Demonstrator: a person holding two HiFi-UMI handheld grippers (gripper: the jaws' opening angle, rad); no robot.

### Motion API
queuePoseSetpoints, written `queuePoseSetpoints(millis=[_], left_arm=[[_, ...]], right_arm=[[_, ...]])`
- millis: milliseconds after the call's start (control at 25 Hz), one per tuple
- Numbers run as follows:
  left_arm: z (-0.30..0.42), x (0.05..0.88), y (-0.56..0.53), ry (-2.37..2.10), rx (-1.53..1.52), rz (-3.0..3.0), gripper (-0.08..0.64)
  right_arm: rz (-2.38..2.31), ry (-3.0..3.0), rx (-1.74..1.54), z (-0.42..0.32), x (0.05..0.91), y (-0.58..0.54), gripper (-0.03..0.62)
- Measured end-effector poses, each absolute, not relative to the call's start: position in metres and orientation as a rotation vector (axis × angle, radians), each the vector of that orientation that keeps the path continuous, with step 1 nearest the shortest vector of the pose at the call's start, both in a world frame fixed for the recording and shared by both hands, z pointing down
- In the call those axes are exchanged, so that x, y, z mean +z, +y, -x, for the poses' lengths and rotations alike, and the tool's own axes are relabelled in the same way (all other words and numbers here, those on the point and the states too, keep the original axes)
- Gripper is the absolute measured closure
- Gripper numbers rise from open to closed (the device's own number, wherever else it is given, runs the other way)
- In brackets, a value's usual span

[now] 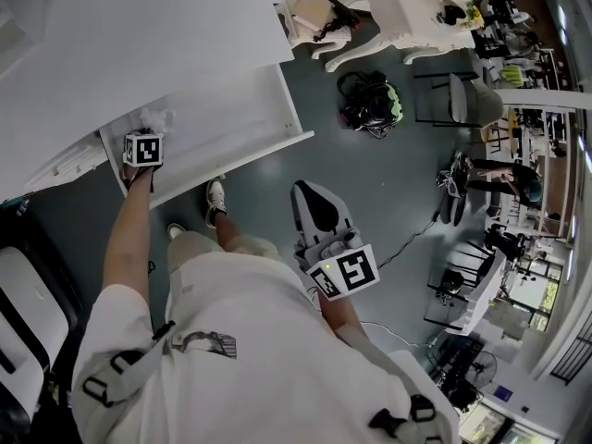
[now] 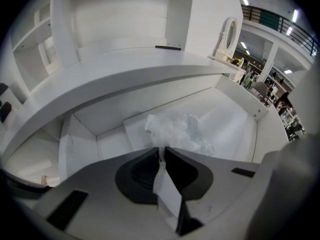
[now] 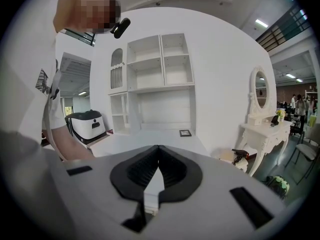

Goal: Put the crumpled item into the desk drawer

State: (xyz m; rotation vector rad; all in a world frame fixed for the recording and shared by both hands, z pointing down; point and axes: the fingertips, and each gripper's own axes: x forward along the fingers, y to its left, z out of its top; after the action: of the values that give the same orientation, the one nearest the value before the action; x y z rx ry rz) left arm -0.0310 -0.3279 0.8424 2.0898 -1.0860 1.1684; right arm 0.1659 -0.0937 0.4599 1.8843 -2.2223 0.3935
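The crumpled item point(image 1: 157, 118) is a wad of thin white translucent material. In the left gripper view the crumpled item point(image 2: 176, 130) sits right at the jaw tips, above the floor of the open white desk drawer point(image 2: 230, 129). My left gripper point(image 2: 161, 150) is shut, with a sliver of the wad pinched between its tips. From the head view, the left gripper point(image 1: 149, 131) reaches over the left end of the drawer point(image 1: 242, 161). My right gripper point(image 1: 309, 191) is held near the person's waist, away from the desk. That right gripper point(image 3: 158, 147) is shut on nothing.
The white desk top point(image 1: 139, 35) overhangs the drawer. The person's shoes point(image 1: 215, 198) stand below the drawer front. A black bag point(image 1: 368, 104) lies on the grey floor, and a white vanity point(image 1: 407, 12) stands beyond it. A black and white case point(image 1: 20, 294) is at the left.
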Motion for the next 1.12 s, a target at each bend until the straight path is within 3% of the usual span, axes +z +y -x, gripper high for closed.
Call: queuePoseSetpoints(millis=[280,400,1120], left_arm=[[0.036,0.846,-0.334,-1.136,1.206,-2.062,0.461],[0.042,0.835,-0.331,-1.142,1.145,-2.052,0.385],[0.049,0.739,-0.285,-1.145,0.851,-2.218,0.379]], right_arm=[[-1.894,-2.214,0.384,-0.169,0.459,-0.085,0.581],[-1.898,-2.221,0.374,-0.165,0.455,-0.078,0.581],[-1.776,-2.403,0.317,-0.101,0.442,-0.057,0.581]])
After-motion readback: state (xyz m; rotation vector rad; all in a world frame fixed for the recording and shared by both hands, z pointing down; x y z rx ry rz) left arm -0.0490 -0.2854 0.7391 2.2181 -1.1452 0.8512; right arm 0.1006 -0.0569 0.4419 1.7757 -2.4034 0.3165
